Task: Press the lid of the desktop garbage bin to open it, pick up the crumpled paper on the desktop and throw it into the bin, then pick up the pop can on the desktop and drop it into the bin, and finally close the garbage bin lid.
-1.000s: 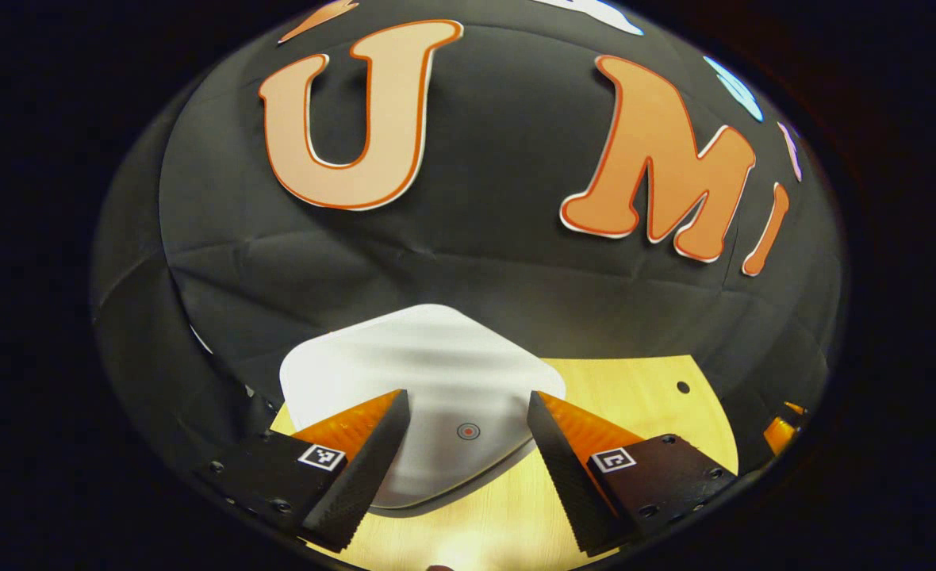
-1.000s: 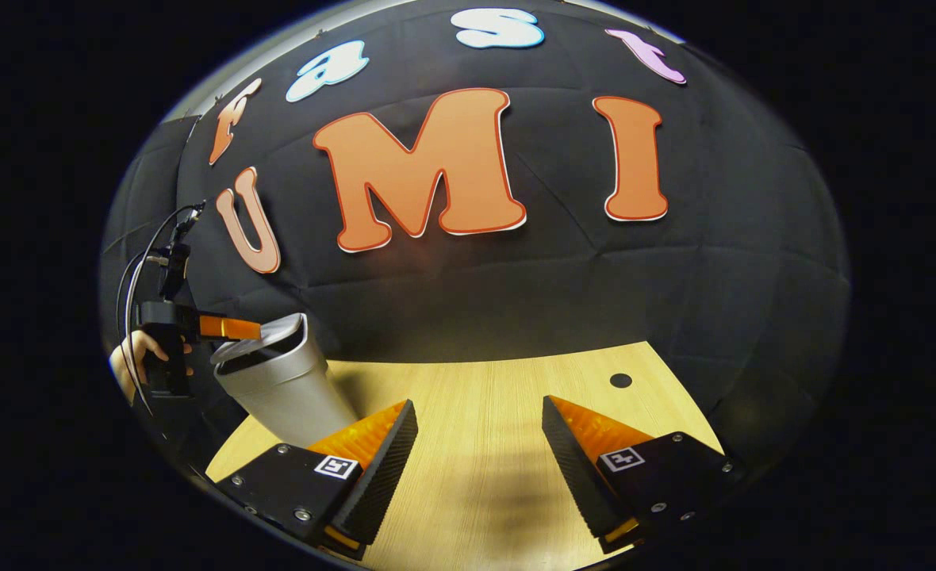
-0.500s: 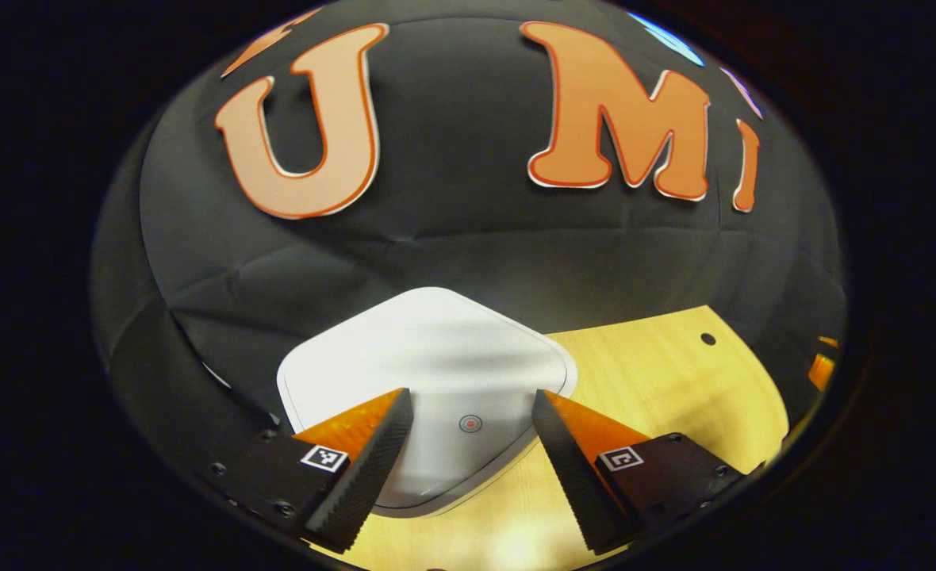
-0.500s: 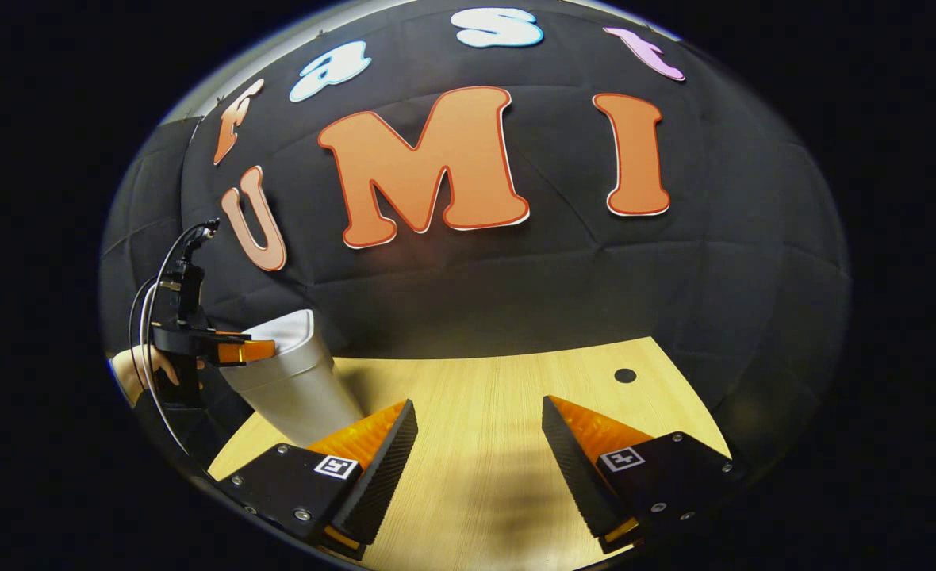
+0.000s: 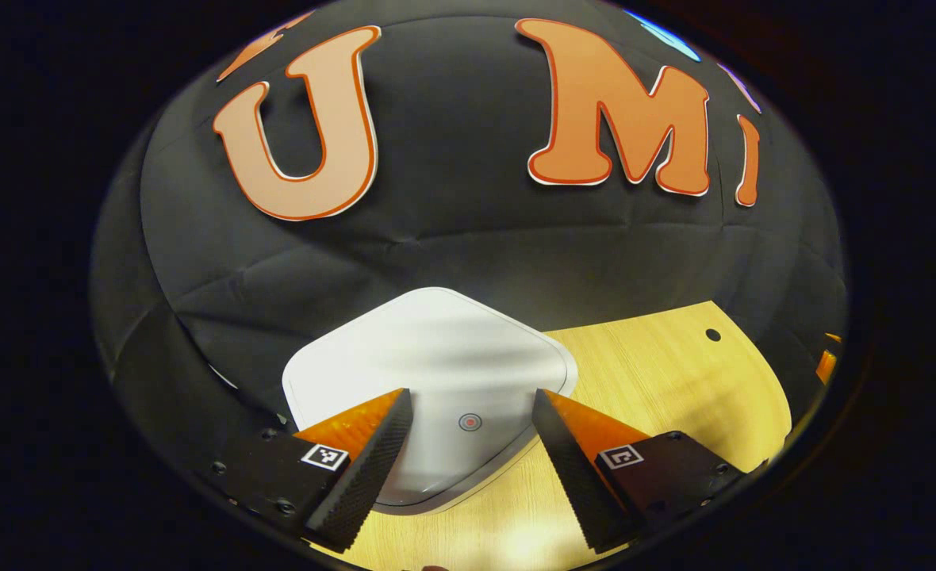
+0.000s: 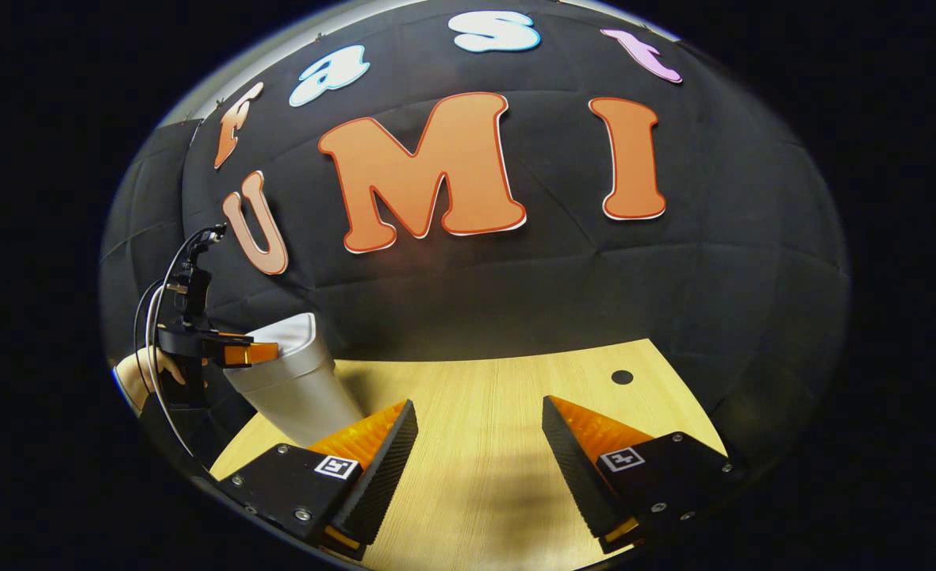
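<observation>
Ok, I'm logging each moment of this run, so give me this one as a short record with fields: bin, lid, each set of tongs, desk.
bin: grey desktop bin, left end of the wooden desk
lid: white lid, lies flat on the bin, looks closed
left tongs: open, over the lid's near edge; contact cannot be told
right tongs: open, holding nothing, above bare desk
hand: holds the left tongs beside the bin
</observation>
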Tool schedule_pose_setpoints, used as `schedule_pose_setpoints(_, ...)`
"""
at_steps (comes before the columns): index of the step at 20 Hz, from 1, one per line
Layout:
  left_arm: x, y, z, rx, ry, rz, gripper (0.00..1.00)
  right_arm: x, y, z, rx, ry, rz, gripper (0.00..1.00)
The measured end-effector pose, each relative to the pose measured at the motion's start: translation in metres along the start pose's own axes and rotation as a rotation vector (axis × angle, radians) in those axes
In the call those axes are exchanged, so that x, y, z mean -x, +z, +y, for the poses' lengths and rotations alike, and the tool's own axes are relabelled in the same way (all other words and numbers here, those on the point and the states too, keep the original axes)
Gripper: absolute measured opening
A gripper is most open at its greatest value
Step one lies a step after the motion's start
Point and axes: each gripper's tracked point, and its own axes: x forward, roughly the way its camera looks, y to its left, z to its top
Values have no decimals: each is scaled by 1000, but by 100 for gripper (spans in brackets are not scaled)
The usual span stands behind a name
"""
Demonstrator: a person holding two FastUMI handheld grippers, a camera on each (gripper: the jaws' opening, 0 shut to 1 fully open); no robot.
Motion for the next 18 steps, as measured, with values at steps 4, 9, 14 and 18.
schedule_pose_setpoints(4, 10, 13, 0, 46, 23, -57, 98, 2, 9, -2, -3, -17, -20, 94)
schedule_pose_setpoints(9, 57, 51, -32, -6, -37, -195, 97, 5, 25, 9, 25, -12, -61, 94)
schedule_pose_setpoints(14, 95, 71, -74, 40, -127, -303, 97, 11, 24, 22, 57, -1, -74, 95)
schedule_pose_setpoints(18, 119, 67, -99, 116, -179, -353, 97, 20, 31, 27, 58, -15, -129, 100)
